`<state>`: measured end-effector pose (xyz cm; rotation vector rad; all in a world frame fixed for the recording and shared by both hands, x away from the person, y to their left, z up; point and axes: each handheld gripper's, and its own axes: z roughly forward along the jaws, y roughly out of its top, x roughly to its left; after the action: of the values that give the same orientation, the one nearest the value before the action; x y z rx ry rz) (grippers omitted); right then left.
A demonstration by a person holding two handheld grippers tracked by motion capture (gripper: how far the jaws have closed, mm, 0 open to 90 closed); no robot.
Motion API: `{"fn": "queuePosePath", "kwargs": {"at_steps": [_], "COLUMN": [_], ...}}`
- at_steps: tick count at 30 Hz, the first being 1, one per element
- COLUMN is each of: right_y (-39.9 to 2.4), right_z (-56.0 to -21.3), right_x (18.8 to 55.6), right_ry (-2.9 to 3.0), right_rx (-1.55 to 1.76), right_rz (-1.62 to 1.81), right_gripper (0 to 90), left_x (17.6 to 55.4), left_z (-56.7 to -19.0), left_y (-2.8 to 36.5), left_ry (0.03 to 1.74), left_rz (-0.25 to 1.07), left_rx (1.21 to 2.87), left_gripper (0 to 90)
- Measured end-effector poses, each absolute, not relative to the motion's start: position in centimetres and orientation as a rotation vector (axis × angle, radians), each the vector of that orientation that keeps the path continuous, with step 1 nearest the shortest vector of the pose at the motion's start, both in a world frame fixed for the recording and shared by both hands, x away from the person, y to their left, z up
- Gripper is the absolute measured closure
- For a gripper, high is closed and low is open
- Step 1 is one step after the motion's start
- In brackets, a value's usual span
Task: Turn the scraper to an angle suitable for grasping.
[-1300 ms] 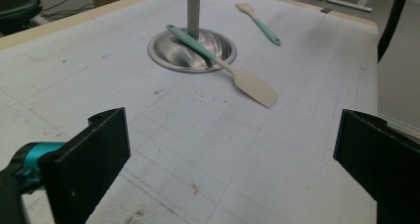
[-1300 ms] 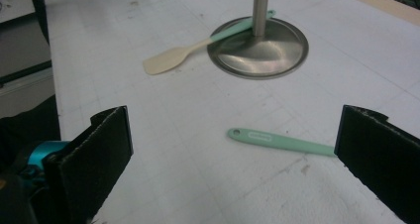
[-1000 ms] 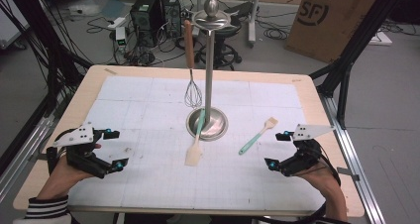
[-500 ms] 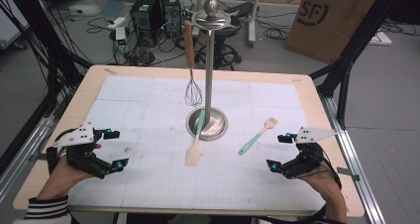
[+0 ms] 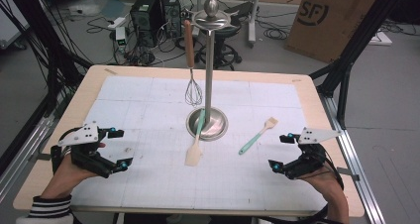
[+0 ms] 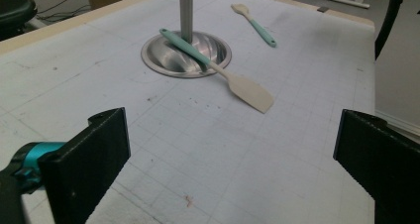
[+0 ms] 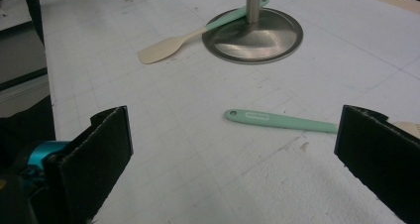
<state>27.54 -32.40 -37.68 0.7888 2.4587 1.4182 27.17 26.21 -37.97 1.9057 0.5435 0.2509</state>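
At table's left edge, left gripper (image 5: 120, 147), jaws spread wide, nothing between them, low over the gridded mat (image 5: 148, 179). Farther right, at centre, spatula (image 5: 194, 144) with green handle propped on the stand's round steel base (image 5: 218, 130), pale blade down on the mat; whisk (image 5: 193, 87) hanging from the stand's top disc. Right of that, small brush (image 5: 257, 136) flat on the mat, just beside the base. Near right edge, right gripper (image 5: 280, 152), jaws likewise released, empty, brush handle (image 7: 277, 120) lying ahead of them.

Stand base (image 6: 185, 55): polished metal, glossy. Spatula (image 6: 218, 70): matt silicone-like plastic. Whisk (image 5: 192, 65): wire, wooden handle. Table mat (image 5: 148, 115): matt, scuffed.
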Motion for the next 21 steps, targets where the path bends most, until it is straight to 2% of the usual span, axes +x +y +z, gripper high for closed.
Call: {"fn": "queuePosePath", "kwargs": {"at_steps": [21], "right_y": [-32.4], "right_z": [-37.2], "right_x": [27.2], "right_ry": [2.439], "right_rx": [0.761], "right_rz": [1.45], "right_gripper": [0.2], "left_x": [28.6], "left_z": [-33.6], "left_y": [23.1], "left_ry": [0.43], "left_rz": [0.208], "left_rx": [2.004], "left_gripper": [1.8]}}
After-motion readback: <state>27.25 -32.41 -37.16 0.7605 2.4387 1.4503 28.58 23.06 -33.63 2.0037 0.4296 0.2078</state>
